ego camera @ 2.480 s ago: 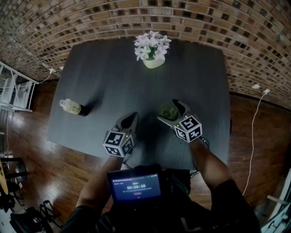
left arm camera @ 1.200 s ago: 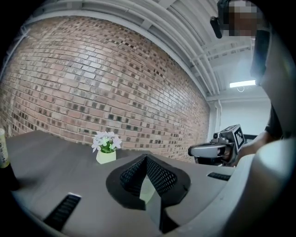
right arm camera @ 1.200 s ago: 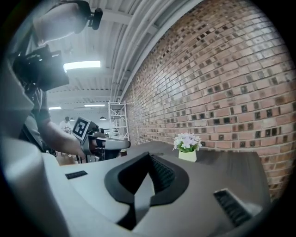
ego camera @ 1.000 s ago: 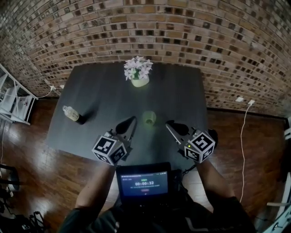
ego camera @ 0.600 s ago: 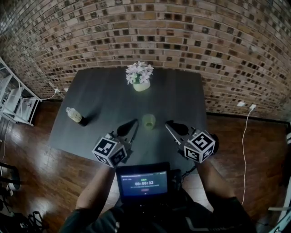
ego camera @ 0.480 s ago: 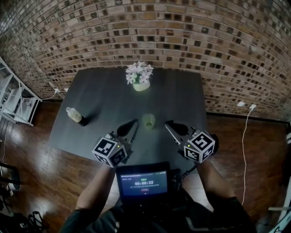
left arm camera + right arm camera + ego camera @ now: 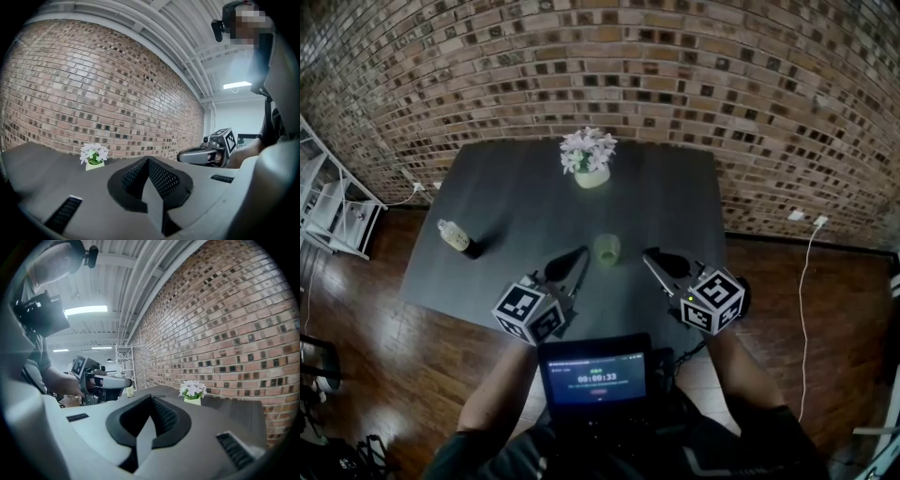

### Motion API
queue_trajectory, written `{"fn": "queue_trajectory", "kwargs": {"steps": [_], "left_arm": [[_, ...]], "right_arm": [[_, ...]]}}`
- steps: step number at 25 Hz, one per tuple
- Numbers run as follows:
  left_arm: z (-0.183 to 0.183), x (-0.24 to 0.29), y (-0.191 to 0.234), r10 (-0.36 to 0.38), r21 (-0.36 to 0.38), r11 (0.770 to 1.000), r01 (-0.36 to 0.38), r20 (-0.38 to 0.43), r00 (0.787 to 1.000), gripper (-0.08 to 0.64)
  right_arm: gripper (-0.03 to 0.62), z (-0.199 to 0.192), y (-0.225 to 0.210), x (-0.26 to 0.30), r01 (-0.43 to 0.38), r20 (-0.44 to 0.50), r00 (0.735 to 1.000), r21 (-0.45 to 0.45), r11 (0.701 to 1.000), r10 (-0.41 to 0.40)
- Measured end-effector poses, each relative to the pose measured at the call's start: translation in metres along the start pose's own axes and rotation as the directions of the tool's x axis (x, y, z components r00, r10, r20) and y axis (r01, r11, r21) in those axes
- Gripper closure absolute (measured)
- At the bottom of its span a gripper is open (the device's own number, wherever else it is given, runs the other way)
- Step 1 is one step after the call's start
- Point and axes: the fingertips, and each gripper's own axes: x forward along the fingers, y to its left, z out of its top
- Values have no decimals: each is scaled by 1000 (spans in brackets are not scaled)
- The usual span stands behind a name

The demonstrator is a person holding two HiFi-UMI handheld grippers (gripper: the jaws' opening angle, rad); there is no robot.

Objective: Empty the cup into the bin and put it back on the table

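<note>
The green cup stands free on the tabletop, between both tools. The right tool, at the cup moments ago, has drawn back, jaws closed and empty. The left tool is likewise closed and empty. The return appears complete.

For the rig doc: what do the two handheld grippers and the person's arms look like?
The left gripper and right gripper match: pale grey moulded shells with black slotted vents, tapering to black jaws with gridded pads. Each carries a white cube printed with black square markers at its back end. The person wears a dark short-sleeved top, with the forearms bare.
</note>
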Motion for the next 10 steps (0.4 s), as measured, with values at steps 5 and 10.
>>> {"fn": "queue_trajectory", "kwargs": {"steps": [5,10], "left_arm": [[3,-1,-1,-6,1,1000,6,4,1000,557],[1,-2,-1,-5,-1,1000,5,2,1000,557]], "right_arm": [[592,3,1,3,-2,0,1000,-4,1000,2],[592,6,1,5,-4,-2,1000,-15,1000,4]]}}
